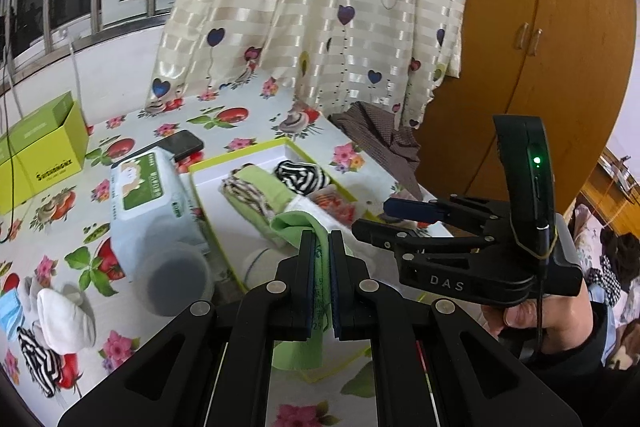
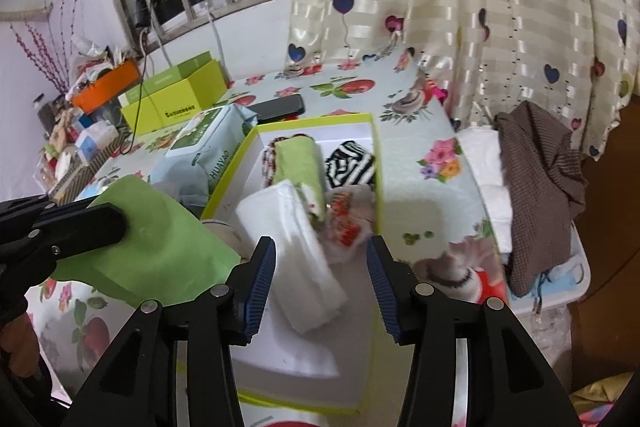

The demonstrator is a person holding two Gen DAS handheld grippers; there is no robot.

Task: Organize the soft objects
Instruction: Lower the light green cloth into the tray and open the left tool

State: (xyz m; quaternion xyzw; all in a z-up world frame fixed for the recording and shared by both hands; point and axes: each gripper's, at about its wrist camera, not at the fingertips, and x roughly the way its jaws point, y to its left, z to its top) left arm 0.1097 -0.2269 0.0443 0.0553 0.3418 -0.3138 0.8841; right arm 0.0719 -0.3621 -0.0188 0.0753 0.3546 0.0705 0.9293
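Left wrist view
Writing: "DAS" on the right gripper.
Left gripper: clamped on a green cloth above the lime-rimmed box.
Wipes pack: one, beside the box.

Right wrist view
Writing: "HUAYAO" on the wipes pack.
Right gripper: jaws apart, not pressing the white folded towel between them.
Box contents: four rolled cloths, including one zebra-striped roll.

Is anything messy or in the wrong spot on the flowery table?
Yes. A zebra-striped sock and a white sock lie loose at the table's left edge, outside the lime-rimmed white box where rolled cloths sit. A brown checked cloth droops crumpled over the right edge.
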